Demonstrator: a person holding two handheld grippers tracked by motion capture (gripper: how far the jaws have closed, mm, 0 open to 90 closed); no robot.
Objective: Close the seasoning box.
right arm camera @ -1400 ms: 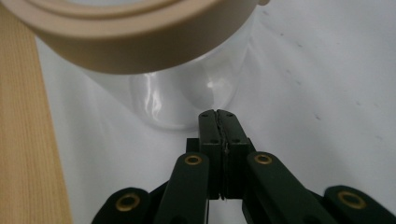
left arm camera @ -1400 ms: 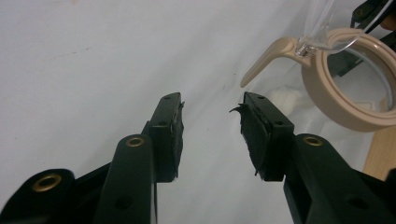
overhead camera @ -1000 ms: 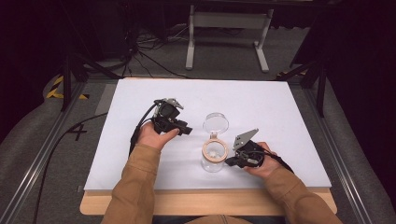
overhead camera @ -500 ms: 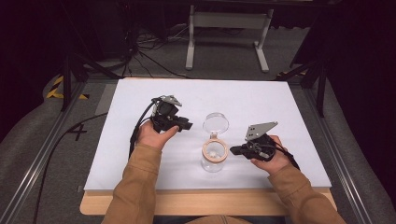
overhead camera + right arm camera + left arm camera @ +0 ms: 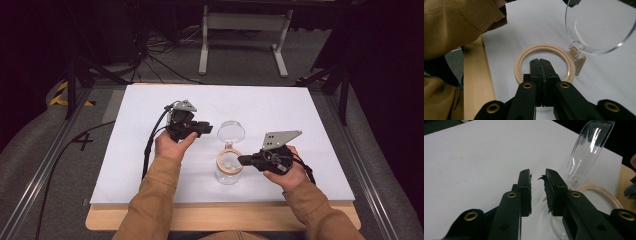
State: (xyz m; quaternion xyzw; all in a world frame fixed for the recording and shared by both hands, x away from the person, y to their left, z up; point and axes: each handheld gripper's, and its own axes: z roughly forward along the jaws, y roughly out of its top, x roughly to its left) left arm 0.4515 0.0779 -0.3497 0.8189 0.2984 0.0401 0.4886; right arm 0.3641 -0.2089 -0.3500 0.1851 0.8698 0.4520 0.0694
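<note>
A clear glass jar (image 5: 228, 174) with a beige ring (image 5: 229, 161) round its mouth stands near the table's front. Its clear hinged lid (image 5: 231, 132) is swung up and open. My left gripper (image 5: 205, 128) hovers just left of the lid. Its jaws have just been closing and now stand shut with nothing between them (image 5: 537, 185); the lid (image 5: 586, 152) rises right of them. My right gripper (image 5: 243, 160) is shut and empty. In the right gripper view its tips (image 5: 542, 62) sit over the ring's (image 5: 524, 56) opening, below the lid (image 5: 599, 25).
The jar stands on a white board (image 5: 300, 115) with a wooden front edge (image 5: 225, 220). A black cable (image 5: 149, 147) trails from the left gripper across the board's left side. Metal stands and cables lie on the floor behind the table.
The right hand has lifted its gripper from beside the jar up to the level of the rim. The left gripper stays beside the lid.
</note>
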